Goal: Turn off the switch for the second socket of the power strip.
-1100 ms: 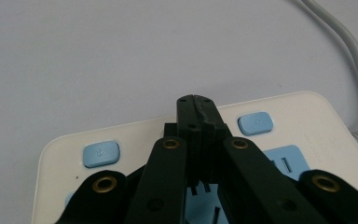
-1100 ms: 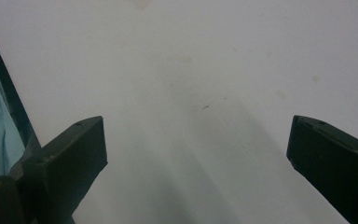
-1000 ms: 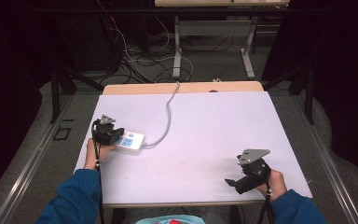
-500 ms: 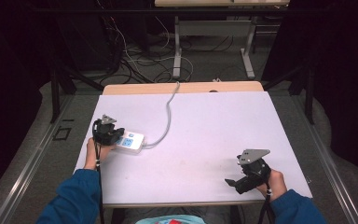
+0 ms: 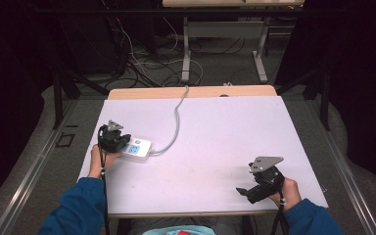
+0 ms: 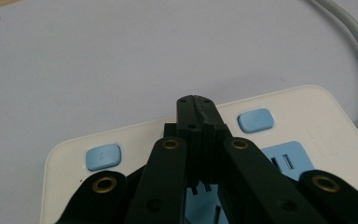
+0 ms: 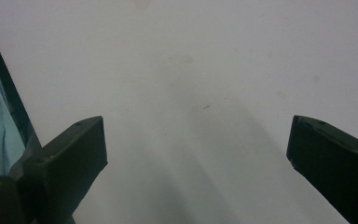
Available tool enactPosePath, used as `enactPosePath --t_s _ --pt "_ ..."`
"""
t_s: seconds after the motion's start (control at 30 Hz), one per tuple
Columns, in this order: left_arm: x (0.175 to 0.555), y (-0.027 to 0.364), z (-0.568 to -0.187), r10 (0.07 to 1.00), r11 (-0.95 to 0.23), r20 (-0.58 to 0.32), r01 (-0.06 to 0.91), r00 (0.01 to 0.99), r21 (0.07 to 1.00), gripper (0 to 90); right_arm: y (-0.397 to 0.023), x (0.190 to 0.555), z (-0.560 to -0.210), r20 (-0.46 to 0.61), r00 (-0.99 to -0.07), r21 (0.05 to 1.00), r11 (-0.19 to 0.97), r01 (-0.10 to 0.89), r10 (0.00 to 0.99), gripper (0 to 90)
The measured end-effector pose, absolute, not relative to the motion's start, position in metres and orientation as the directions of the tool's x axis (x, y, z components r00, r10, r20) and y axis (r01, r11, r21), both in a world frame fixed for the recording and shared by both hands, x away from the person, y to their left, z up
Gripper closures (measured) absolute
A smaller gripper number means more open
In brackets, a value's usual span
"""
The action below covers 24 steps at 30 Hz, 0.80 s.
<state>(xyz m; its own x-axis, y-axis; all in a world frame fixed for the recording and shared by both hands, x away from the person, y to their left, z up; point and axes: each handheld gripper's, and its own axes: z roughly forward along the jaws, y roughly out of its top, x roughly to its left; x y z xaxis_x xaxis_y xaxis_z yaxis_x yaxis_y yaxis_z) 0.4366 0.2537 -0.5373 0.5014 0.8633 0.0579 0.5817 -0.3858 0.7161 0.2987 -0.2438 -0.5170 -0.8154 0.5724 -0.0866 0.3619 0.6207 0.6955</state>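
honestly nothing readable anywhere, the closest thing is a faint embossed mark on each of the two blue buttons [image 6: 256,120] on the white power strip [image 6: 307,121] just past the left gripper [image 6: 195,100] tips, way too blurry to make out

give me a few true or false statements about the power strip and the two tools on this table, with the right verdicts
1. The left tool has its jaws shut, above the white plastic power strip with light blue buttons. True.
2. The right tool grips the power strip's grey cable. False: its jaws stand open over bare white table, far from the cable.
3. The power strip lies near the table's left edge in the high view. True.
4. A plug is pushed into the strip's blue socket. False: the slots that show are empty.
5. The grey cable runs off the table's near edge. False: it runs over the far edge.
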Motion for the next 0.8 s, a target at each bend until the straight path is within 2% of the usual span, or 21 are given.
enactPosePath --t_s 0.8 --pt "0.4361 0.2523 -0.5341 0.860 -0.405 0.091 0.563 0.503 0.720 90.0 -0.2438 0.2989 -0.5170 -0.085 -0.818 0.693 0.623 0.362 0.569 4.5"
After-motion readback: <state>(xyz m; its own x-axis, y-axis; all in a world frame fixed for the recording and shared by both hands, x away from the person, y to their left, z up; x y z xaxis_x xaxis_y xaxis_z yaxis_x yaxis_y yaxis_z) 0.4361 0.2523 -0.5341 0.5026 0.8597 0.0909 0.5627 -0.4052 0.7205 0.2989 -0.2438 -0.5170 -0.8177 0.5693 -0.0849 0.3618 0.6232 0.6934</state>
